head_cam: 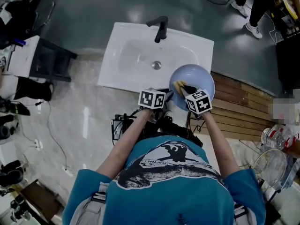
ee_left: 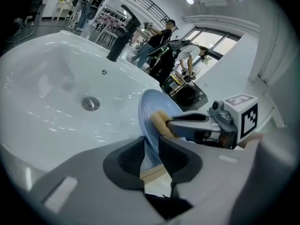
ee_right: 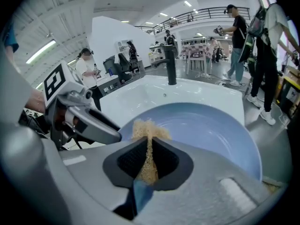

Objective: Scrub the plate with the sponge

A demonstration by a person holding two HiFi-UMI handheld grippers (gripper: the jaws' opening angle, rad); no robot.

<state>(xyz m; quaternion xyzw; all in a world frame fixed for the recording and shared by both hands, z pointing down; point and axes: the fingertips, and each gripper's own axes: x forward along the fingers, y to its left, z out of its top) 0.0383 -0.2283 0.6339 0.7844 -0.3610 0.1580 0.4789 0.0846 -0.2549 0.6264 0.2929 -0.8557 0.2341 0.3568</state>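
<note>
A light blue plate [head_cam: 199, 78] is held tilted over the right front corner of a white sink [head_cam: 131, 55]. In the left gripper view the plate [ee_left: 149, 114] stands edge-on with its rim between the pads; my left gripper [ee_left: 151, 146] is shut on it. My right gripper [ee_right: 149, 146] is shut on a yellow sponge [ee_right: 147, 128], squeezed thin between its pads. The sponge's free end rests on the plate's [ee_right: 211, 130] inner face near the left rim. The head view shows the sponge [head_cam: 179, 85] just ahead of the right gripper [head_cam: 183, 88], with the left gripper [head_cam: 168, 95] beside it.
A black faucet [head_cam: 161, 28] stands at the sink's back, with a drain [head_cam: 156, 65] in the basin. Wooden boards [head_cam: 243, 102] lie to the right, plastic bottles [head_cam: 276, 137] and a wire basket [head_cam: 272, 165] beyond. A person's legs [head_cam: 255, 8] stand at top right.
</note>
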